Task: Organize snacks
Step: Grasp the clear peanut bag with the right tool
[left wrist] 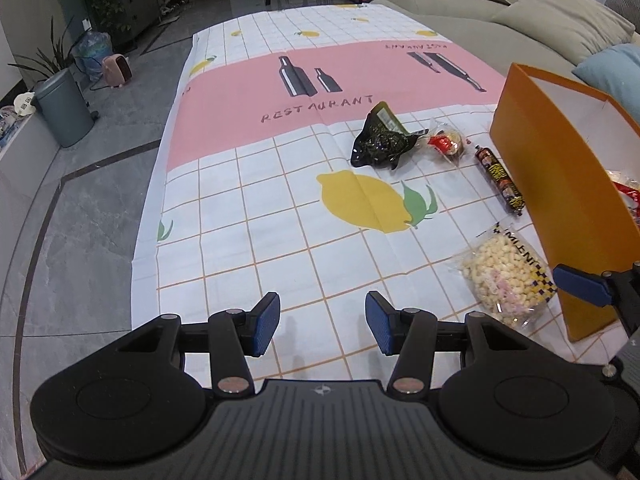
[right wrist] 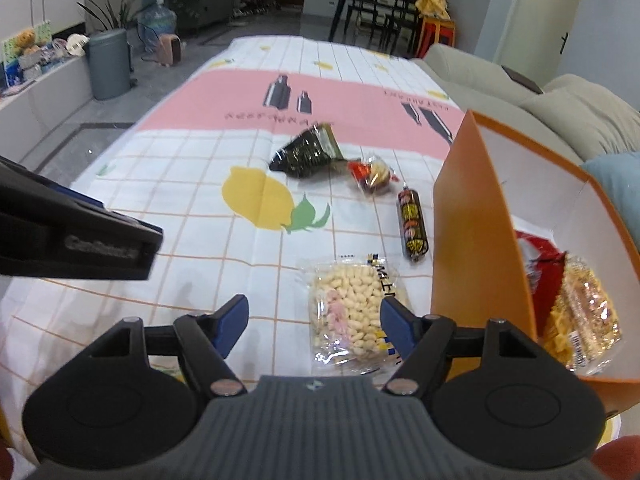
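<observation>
Left hand-held gripper (left wrist: 322,326) released, over bare worktop (left wrist: 248,216). Right hand-held gripper (right wrist: 314,330) released too, straddling puff bag (right wrist: 352,312) just beside orange box (right wrist: 476,240). Sausage (right wrist: 413,224), candy (right wrist: 372,176), dark packet (right wrist: 308,154) farther along, outside box

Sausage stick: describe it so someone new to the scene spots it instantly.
Find the tall orange box at the right of the checked tablecloth. Just left of its wall lies the sausage stick, between the puffed-snack bag nearer the camera and the small red candy pack farther off. It alone is a slim dark cylinder with yellow print.
</observation>
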A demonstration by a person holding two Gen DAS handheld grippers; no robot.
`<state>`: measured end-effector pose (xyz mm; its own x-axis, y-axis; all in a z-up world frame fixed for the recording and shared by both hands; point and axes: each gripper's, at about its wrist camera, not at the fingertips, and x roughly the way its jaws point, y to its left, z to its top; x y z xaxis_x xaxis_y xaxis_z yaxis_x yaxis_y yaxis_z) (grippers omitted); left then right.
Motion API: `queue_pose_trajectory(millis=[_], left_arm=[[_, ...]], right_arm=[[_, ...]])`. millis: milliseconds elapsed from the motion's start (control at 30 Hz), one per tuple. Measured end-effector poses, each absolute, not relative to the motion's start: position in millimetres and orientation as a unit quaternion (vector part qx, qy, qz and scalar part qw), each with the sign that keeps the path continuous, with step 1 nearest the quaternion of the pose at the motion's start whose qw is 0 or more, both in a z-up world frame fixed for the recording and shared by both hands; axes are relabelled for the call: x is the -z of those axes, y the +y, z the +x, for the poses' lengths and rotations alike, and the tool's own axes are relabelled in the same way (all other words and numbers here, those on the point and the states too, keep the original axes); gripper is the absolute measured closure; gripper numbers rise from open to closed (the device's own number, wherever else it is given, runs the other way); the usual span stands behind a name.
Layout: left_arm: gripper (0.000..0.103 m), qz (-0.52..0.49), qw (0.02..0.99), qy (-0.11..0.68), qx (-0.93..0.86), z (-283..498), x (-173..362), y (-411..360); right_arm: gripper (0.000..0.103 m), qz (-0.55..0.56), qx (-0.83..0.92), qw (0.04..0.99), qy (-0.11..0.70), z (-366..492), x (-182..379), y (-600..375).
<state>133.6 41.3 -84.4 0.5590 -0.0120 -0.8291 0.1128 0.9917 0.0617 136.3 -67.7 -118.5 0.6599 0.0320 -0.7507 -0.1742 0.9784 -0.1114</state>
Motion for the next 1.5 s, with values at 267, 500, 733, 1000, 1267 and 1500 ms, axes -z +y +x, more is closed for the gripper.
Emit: queue_pose_trajectory(millis=[267, 500, 733, 1000, 1267, 1500], left_arm=[[0.044, 0.048, 0.875, 0.48, 0.041, 147.5, 97.0, 43.2], [0.044, 0.039, 0.87, 0.488, 0.049, 157.7, 103.8, 41.4], [0.044, 0.034, 0.865, 0.498, 0.054, 160.9, 110.7, 39.5], [0.044, 0.032, 0.866, 0.495, 0.059, 162.5, 107.0, 40.8], [0.044, 0.047, 0.872, 0.482, 0.068, 166.9, 96.6, 41.2], [0.044, 0.009, 0.868, 0.492, 0.07, 167.6, 91.2, 56.6]], right_arm=[[0.027, -0.107, -0.009, 0.895, 0.433, 165.6, 145.4, -70.4], [0.023, -0.126, 0.011, 0.891, 0.435, 179.2, 163.3, -65.4], [0.017, -0.099, 0.024, 0.898, 0.429, 187.1, 166.5, -66.9], [0.051, -0.155, 0.002, 0.887, 0.435, 186.1, 158.9, -64.1], [0.084, -0.14, -0.044, 0.89, 0.432, 186.3, 132.0, -62.8], [0.099, 0.002, -0.104, 0.891, 0.441, 194.5, 95.9, -78.1]])
